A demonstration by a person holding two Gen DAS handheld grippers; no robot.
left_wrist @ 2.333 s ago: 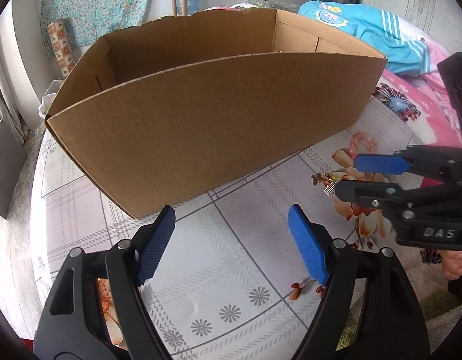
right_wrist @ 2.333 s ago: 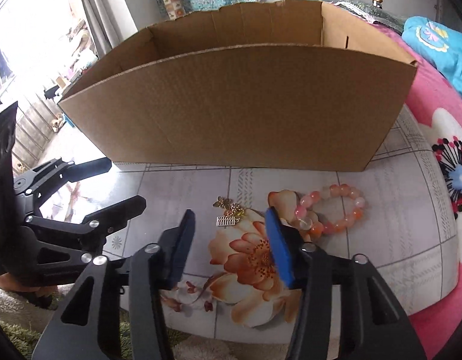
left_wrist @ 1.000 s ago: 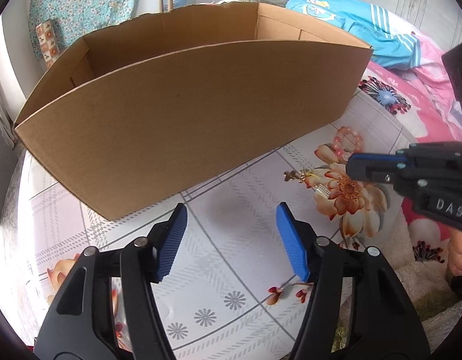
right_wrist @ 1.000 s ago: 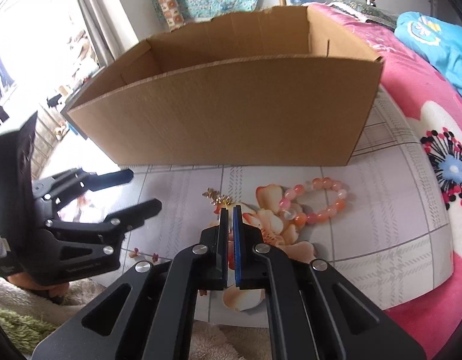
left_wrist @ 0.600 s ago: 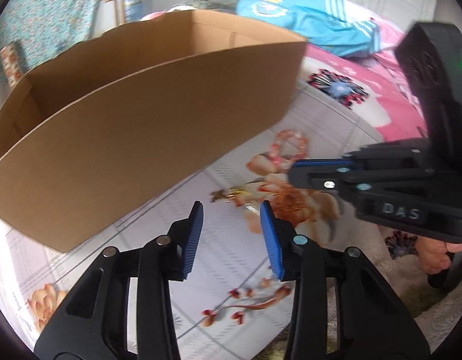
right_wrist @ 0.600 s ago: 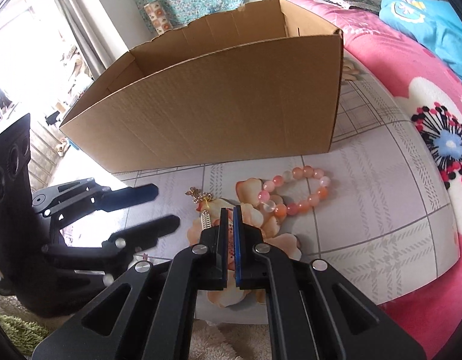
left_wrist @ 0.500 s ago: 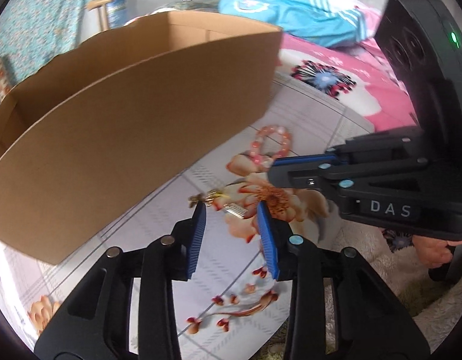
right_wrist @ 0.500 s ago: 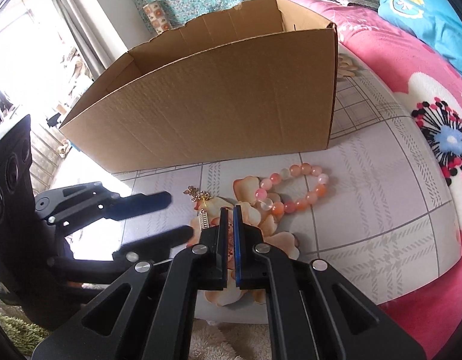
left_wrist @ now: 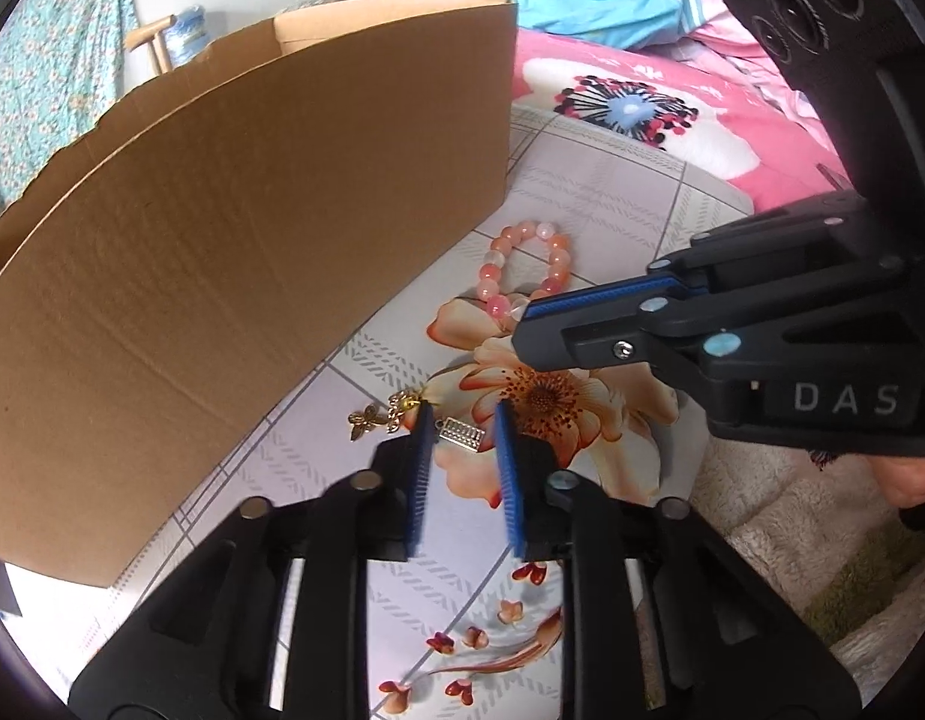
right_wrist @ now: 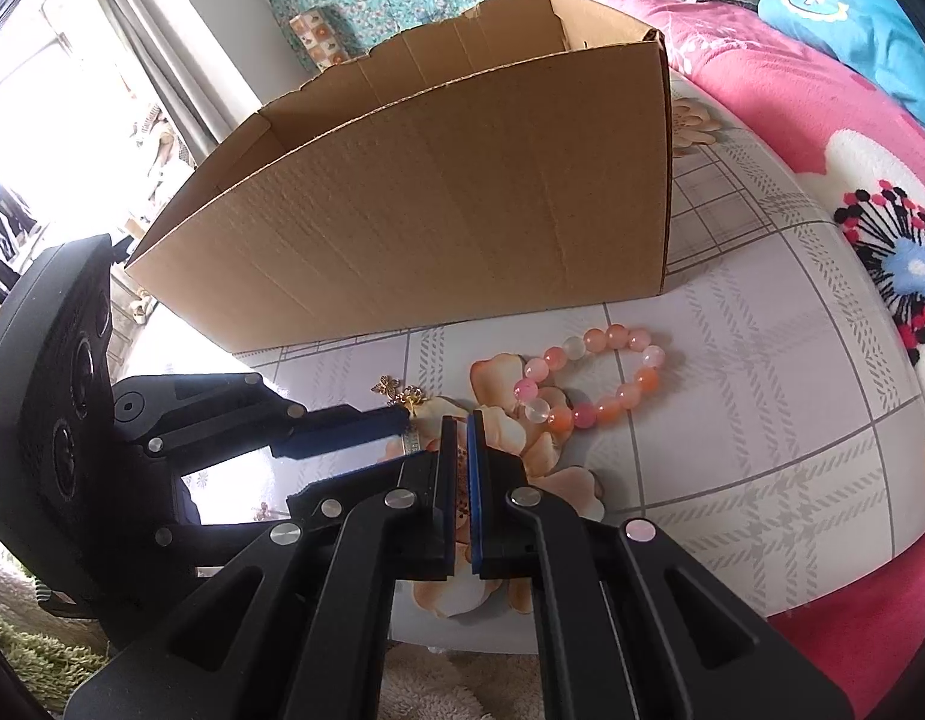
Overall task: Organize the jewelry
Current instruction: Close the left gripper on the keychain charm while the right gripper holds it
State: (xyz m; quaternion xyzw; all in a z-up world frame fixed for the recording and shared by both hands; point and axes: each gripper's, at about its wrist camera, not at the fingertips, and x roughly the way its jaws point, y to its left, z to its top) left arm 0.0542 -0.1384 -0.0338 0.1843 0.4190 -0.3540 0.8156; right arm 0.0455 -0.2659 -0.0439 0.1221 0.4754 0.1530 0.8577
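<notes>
Step in hand: left gripper (left_wrist: 461,420) closing around the gold charm (left_wrist: 459,435).
Charm lies on tabletop (left_wrist: 594,198), bracelet (left_wrist: 525,267) at 1 o'clock; right gripper (right_wrist: 456,420) pressed together, empty. Next: pinch, lift toward box (left_wrist: 222,228).

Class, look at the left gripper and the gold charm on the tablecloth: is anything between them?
Nothing visible. The left gripper is closing its jaws around the gold charm, which lies between them.

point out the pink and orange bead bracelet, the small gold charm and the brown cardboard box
pink and orange bead bracelet (right_wrist: 633,387) right wrist view, an orange bead
small gold charm (left_wrist: 461,435) left wrist view, its rectangular tag
brown cardboard box (right_wrist: 450,210) right wrist view, front wall
</notes>
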